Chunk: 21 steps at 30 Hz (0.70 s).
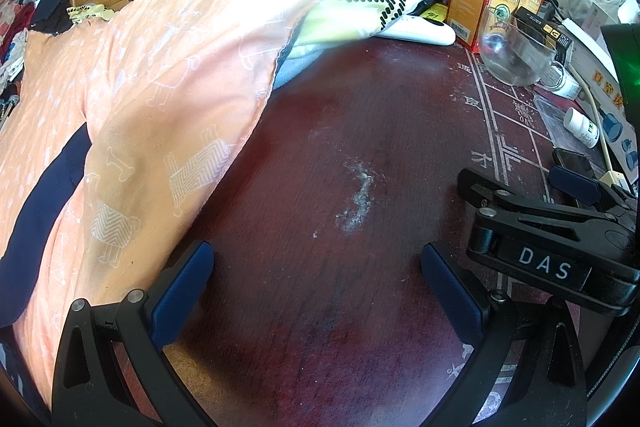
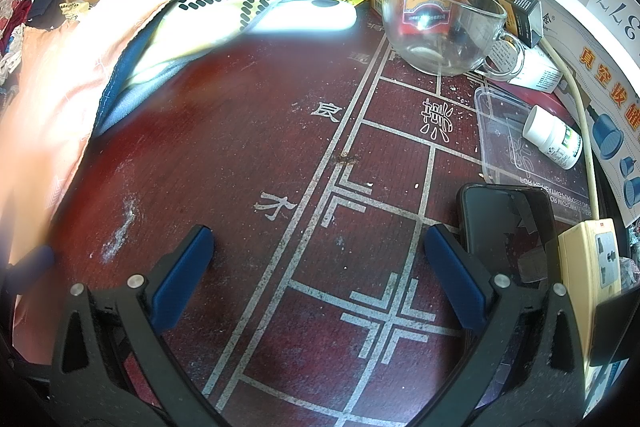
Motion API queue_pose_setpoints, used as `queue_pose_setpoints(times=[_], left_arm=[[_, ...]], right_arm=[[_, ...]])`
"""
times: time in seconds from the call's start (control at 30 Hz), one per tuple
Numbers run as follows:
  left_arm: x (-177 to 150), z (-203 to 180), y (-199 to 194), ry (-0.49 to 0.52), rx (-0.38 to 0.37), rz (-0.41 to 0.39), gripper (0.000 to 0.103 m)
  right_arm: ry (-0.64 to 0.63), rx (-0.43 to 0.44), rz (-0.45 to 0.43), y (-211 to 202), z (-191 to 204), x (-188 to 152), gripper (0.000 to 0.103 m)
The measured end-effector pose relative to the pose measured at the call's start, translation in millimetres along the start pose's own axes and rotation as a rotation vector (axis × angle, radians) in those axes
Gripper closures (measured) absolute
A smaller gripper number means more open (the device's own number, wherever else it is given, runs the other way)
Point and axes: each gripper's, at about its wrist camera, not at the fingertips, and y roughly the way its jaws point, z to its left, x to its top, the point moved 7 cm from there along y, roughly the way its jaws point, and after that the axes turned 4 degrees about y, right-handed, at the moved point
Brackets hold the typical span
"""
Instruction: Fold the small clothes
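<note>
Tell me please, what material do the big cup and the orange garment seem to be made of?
The big cup looks like clear, glossy glass: the boxes behind show through it and its rim catches highlights. The orange garment looks like thin, matte woven fabric, probably cotton, though that is uncertain: it folds softly and carries a white printed pattern.
</note>
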Motion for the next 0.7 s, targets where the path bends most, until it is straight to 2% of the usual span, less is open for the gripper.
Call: queue_pose_setpoints(times=[0.7], left_arm=[[-1.4,1.7,0.1,0.001,0.001,0.000,0.000]], right_arm=[[0.000,0.000,0.000,0.0,0.0,0.0,0.000]])
